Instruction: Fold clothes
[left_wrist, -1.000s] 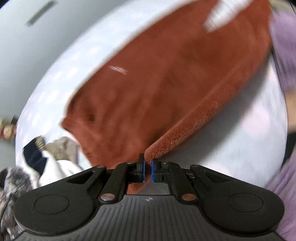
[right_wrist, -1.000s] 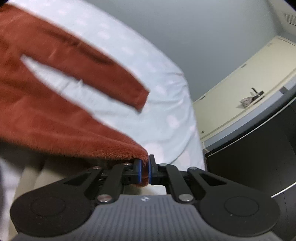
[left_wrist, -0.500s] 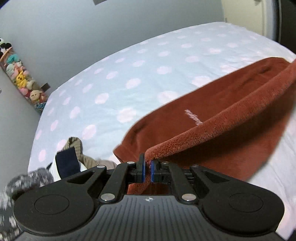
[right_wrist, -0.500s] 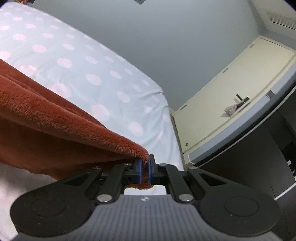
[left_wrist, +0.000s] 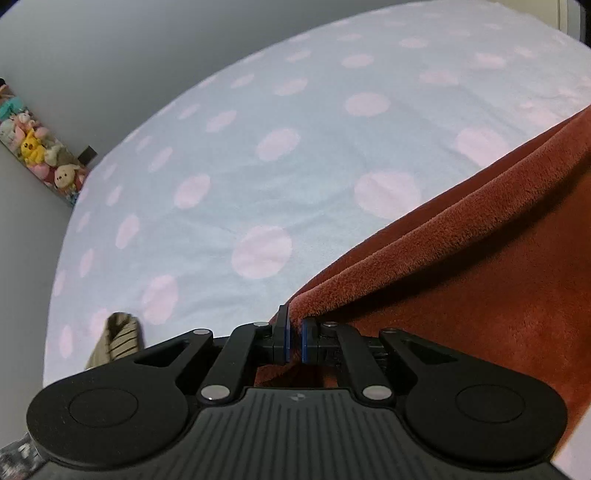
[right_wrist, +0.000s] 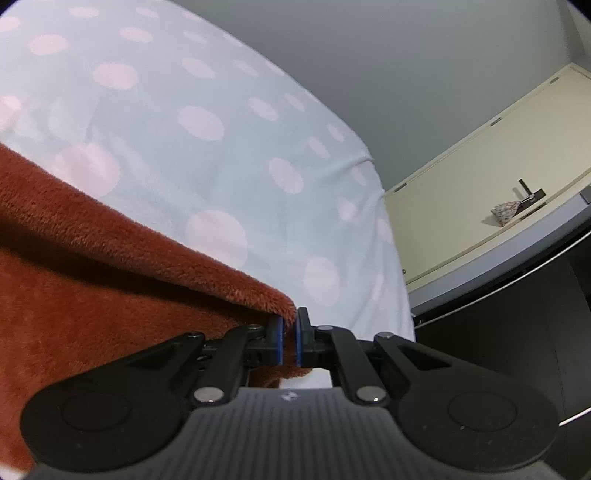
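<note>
A rust-red fleece garment (left_wrist: 480, 288) is held low over a pale blue bed sheet with pink dots (left_wrist: 258, 155). My left gripper (left_wrist: 294, 341) is shut on one end of its fuzzy edge, and the cloth runs off to the right. My right gripper (right_wrist: 289, 341) is shut on the other end of the garment (right_wrist: 92, 277), which fills the left of that view. The edge is stretched between the two grippers and the rest of the cloth hangs below them. The bed sheet (right_wrist: 221, 155) lies beyond.
A beige striped garment (left_wrist: 116, 341) lies on the bed at lower left. Plush toys (left_wrist: 33, 151) line the wall at far left. To the right of the bed stand a cream door (right_wrist: 480, 192) and dark furniture (right_wrist: 517, 332).
Both grippers have swung from looking down at the spread garment to looking along the bed. They have come lower and nearer the sheet, with the garment's edge still pinched in both.
</note>
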